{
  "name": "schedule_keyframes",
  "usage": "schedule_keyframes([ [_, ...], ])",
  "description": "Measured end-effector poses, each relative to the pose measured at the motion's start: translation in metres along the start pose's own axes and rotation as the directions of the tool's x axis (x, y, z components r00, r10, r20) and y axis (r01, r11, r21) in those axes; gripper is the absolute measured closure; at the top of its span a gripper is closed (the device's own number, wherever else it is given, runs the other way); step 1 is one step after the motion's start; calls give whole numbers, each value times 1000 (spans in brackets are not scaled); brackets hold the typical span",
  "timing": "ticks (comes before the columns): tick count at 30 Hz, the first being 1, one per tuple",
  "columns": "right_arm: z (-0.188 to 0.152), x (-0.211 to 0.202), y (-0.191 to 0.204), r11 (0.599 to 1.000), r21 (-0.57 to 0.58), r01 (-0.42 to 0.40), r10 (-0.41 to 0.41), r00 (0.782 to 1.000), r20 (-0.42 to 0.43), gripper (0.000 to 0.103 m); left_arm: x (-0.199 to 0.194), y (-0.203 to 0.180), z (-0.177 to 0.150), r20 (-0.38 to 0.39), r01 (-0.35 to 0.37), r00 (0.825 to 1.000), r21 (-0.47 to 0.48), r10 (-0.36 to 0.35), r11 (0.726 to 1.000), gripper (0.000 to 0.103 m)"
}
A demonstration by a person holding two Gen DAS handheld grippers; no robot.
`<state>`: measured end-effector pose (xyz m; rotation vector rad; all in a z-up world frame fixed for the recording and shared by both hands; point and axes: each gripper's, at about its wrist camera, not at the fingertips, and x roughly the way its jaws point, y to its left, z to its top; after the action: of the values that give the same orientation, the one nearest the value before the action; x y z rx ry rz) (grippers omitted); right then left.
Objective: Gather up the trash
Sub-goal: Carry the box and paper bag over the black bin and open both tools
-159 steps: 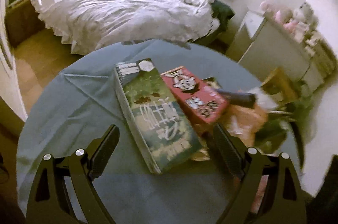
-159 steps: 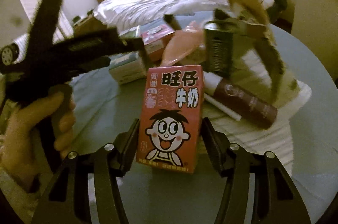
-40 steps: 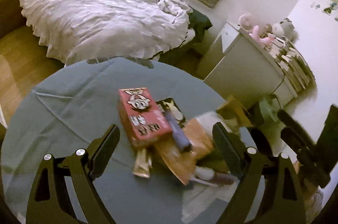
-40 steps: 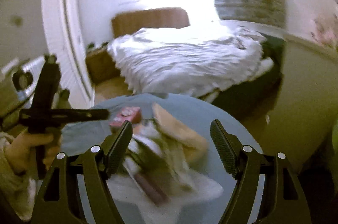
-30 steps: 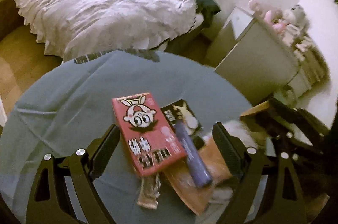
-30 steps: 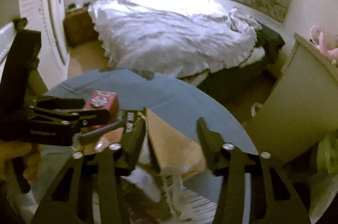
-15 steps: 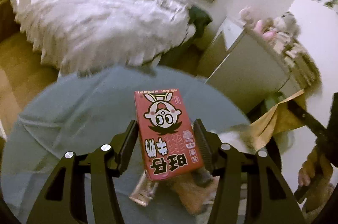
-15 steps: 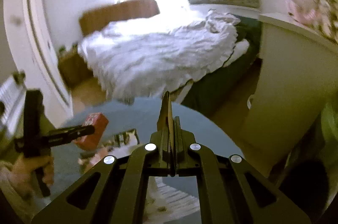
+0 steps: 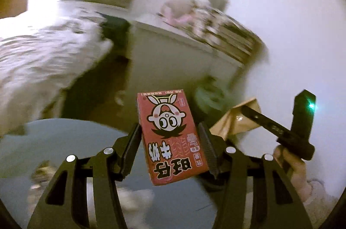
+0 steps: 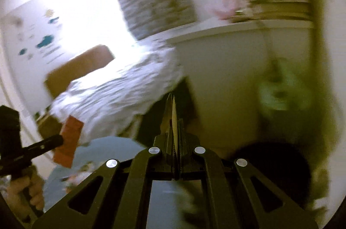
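My left gripper [image 9: 169, 131] is shut on a red milk carton [image 9: 170, 138] with a cartoon face, printed side up and upside down, lifted above the blue-clothed round table [image 9: 64, 142]. My right gripper [image 10: 174, 127] is shut on a thin tan paper wrapper [image 10: 172, 112], seen edge-on between its pads. In the left wrist view the right gripper [image 9: 244, 109] shows at the right with the brown wrapper [image 9: 235, 123] hanging from it. In the right wrist view the left gripper [image 10: 58, 140] appears at the left with the red carton [image 10: 68, 142]. Both views are motion-blurred.
A white cabinet [image 9: 173, 60] with books and soft toys stands ahead. A blurred green bag [image 10: 281, 90] hangs beside it, above a dark round bin [image 10: 270, 166]. Several bits of litter [image 9: 43, 172] lie on the table. A bed [image 9: 43, 51] fills the left.
The left gripper closed on the red carton and lifted it. The right gripper closed on the tan wrapper. Both have swung right, away from the table towards the cabinet.
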<state>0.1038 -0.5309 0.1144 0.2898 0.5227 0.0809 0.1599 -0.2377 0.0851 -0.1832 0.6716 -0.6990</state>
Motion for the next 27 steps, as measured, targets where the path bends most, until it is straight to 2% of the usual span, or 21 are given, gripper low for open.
schedule_keyframes([
  [3,-6,-11,-51,994,34,108,-108,994,-2,100,53,-36,-5,-70,75,995,14,-73,997,49],
  [6,-20,-18,-102,976,78,204,-202,979,-29,100,102,-69,-16,-139,134,982,19,-130,991,49],
  [11,-42,-18,-149,955,131,266,-258,963,-77,100,165,-109,-41,-269,165,951,22,-153,986,49],
  [15,-60,-7,-163,948,136,286,-271,955,-118,100,197,-124,-62,-355,154,925,22,-137,988,49],
  [19,-75,0,-171,948,128,290,-269,950,-156,100,215,-127,-78,-407,136,906,11,-119,991,49],
  [27,-86,12,-174,950,126,285,-258,946,-196,99,229,-132,-86,-444,121,890,13,-102,993,49],
])
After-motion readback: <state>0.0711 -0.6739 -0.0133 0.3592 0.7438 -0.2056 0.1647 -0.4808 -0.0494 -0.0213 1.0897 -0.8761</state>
